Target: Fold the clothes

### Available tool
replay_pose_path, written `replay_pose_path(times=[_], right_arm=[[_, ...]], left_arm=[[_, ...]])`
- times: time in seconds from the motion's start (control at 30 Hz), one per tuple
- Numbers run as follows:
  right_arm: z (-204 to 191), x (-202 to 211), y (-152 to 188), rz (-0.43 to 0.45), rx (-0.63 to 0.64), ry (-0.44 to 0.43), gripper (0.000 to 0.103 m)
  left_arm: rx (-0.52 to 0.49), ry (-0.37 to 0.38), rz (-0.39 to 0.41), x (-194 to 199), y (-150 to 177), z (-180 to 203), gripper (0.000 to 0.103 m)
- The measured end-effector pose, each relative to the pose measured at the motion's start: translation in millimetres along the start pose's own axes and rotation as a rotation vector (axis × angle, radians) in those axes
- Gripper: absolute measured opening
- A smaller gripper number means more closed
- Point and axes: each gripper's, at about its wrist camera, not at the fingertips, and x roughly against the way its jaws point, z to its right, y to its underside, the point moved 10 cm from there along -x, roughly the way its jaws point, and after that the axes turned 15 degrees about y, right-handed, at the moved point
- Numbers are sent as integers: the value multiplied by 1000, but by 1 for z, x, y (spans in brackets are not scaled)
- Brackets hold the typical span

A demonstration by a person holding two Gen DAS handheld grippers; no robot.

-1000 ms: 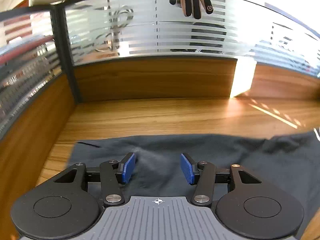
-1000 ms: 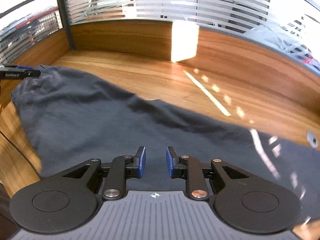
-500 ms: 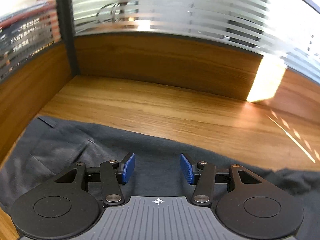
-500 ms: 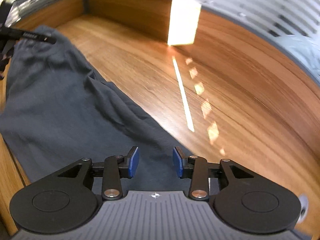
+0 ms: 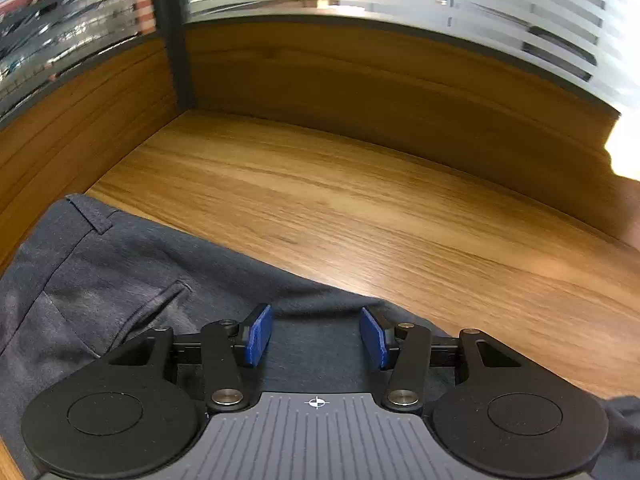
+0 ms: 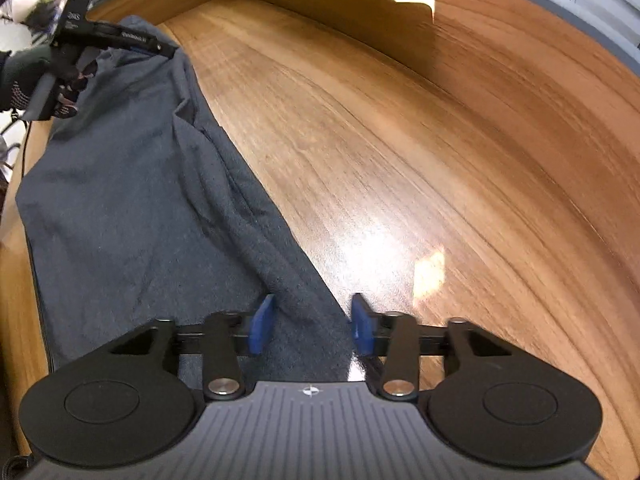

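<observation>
Left wrist view: the left gripper (image 5: 316, 336) hangs above the waistband end of the dark trousers (image 5: 120, 280), its blue fingers (image 5: 256, 334) spread with nothing pinched between them. The trousers lie flat on the wooden tabletop (image 5: 360, 216), a belt loop (image 5: 89, 213) at the far left corner. In the right wrist view, the right gripper (image 6: 312, 324) is over the leg end of the trousers (image 6: 132, 200); its fingers (image 6: 262, 324) are closing, straddling the fabric edge without pressing it. The left gripper (image 6: 160, 49) shows at upper left, held by a gloved hand (image 6: 24, 76).
</observation>
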Motion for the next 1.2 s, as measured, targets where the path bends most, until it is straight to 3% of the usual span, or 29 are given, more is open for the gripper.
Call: replay_pose_path(times=[0.03, 0.07, 0.2, 0.23, 0.33, 0.5, 0.6, 0.83, 1.2], right_arm=[[3, 0, 0, -8, -22, 1, 8], [6, 2, 2, -12, -42, 3, 4], [12, 7, 12, -3, -82, 48, 4], [13, 9, 13, 0, -96, 55, 8], [16, 14, 17, 6, -99, 142, 37], [9, 47, 23, 52, -119, 192, 42], [-6, 70, 26, 86, -116, 185, 53], [-66, 94, 41, 121, -69, 117, 54], [-126, 80, 68, 87, 0, 63, 54]], left_arm=[[12, -11, -2, -2, -1, -4, 54], [27, -14, 1, -4, -2, -7, 54], [39, -37, 9, -10, -6, -10, 54], [33, -42, 11, -11, -7, -9, 55], [51, -37, 17, -12, -11, -10, 54], [86, 59, 52, 12, -22, 0, 56], [26, 140, 59, 36, -23, 19, 62], [-199, 268, -5, 93, 20, 62, 63], [-373, 253, -77, 155, 112, 69, 69]])
